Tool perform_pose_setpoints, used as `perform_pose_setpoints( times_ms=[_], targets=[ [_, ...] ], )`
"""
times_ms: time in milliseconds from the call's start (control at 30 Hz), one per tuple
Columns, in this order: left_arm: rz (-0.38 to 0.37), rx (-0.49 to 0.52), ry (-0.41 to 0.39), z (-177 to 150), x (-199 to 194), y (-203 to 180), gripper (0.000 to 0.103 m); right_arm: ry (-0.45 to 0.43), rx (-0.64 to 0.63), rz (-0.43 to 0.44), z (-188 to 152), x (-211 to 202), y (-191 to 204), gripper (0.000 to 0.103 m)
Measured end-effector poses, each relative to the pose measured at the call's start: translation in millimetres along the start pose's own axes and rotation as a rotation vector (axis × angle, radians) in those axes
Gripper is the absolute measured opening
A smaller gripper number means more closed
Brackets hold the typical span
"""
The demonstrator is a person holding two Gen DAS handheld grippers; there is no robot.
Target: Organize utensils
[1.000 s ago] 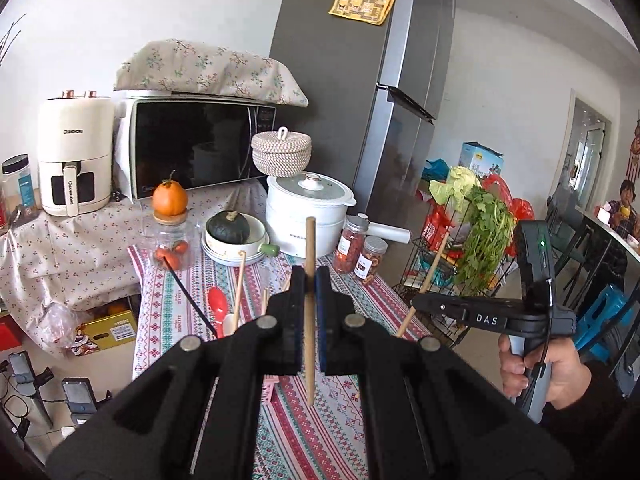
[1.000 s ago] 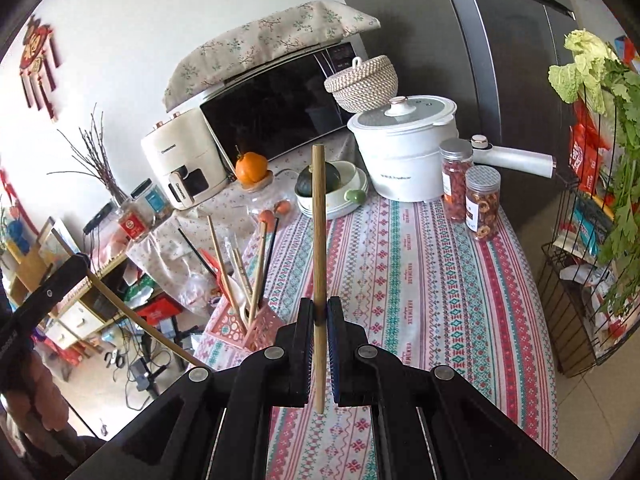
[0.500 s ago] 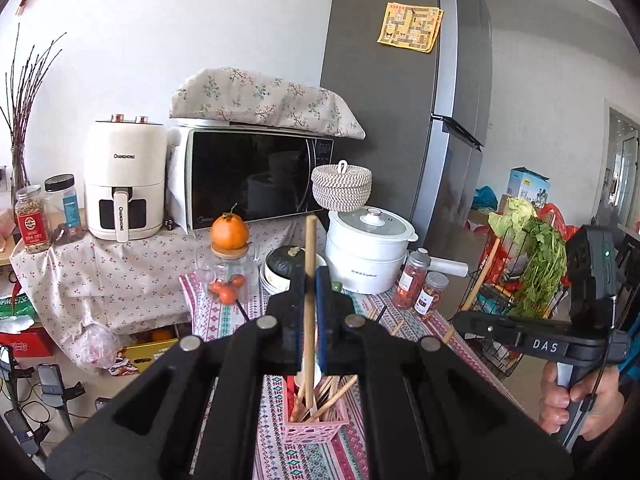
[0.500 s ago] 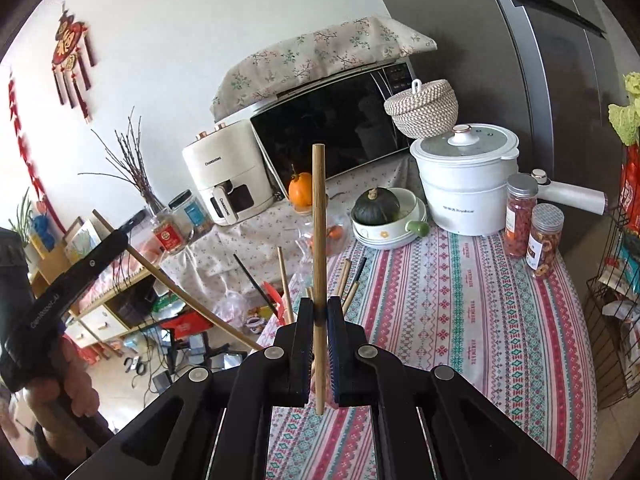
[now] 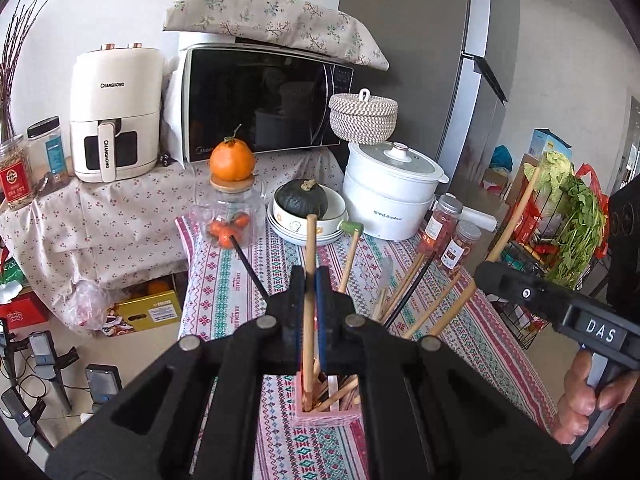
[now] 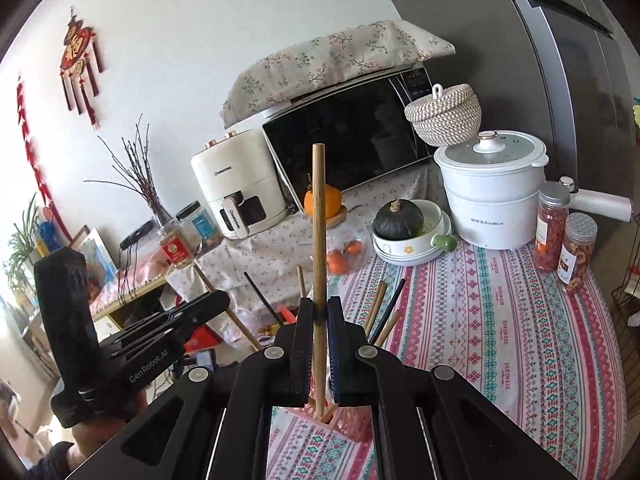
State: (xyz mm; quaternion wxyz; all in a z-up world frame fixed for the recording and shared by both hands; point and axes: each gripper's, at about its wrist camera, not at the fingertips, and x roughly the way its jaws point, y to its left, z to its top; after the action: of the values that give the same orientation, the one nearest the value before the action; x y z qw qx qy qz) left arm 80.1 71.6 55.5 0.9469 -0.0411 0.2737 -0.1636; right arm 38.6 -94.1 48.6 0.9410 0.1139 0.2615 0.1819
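My left gripper (image 5: 308,280) is shut on a wooden chopstick (image 5: 309,264), held upright with its lower tip inside a pink utensil holder (image 5: 326,414) on the patterned tablecloth. My right gripper (image 6: 319,312) is shut on another wooden chopstick (image 6: 318,220), upright, its lower end at the rim of the same pink holder (image 6: 352,426). The holder contains several wooden and black chopsticks (image 5: 404,300). The right gripper also shows at the right of the left wrist view (image 5: 486,272); the left gripper shows at the left of the right wrist view (image 6: 218,300).
At the table's back stand a glass jar with an orange on top (image 5: 232,208), a bowl with a green squash (image 5: 304,208), a white cooker (image 5: 392,192) and two spice jars (image 5: 452,236). Microwave (image 5: 264,100) and air fryer (image 5: 114,112) behind. Vegetable rack (image 5: 560,216) right.
Both grippers have moved down and toward the pink holder with their chopsticks. The left chopstick's tip now sits inside the holder and the right one reaches its rim.
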Motion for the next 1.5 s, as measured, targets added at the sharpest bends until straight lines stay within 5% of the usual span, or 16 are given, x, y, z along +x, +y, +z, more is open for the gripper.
perform_pose_setpoints(
  times_ms=[433,600,700,967,1167,1367,1500],
  targets=[
    [-0.021,-0.012,0.026,-3,18,-4,0.007,0.101,0.028,-0.031,-18,40,-14,0.008],
    [-0.018,-0.010,0.029,-1,10,-5,0.024,0.080,0.034,-0.046,-15,29,-18,0.012],
    [-0.002,-0.005,0.042,-2,4,-6,0.036,0.066,0.026,-0.066,-12,16,-20,0.020],
    [0.071,0.028,0.095,-24,-13,-23,0.082,0.037,-0.009,-0.185,-17,-38,-33,0.063],
    [0.117,-0.047,0.152,-45,-30,-42,0.098,0.055,-0.030,-0.302,-32,-76,-40,0.083],
    [0.151,-0.023,0.197,-71,-46,-74,0.102,0.088,-0.008,-0.376,-57,-105,-43,0.102],
    [0.178,-0.010,0.182,-77,-59,-85,0.102,0.104,-0.008,-0.433,-67,-119,-42,0.103]
  ],
)
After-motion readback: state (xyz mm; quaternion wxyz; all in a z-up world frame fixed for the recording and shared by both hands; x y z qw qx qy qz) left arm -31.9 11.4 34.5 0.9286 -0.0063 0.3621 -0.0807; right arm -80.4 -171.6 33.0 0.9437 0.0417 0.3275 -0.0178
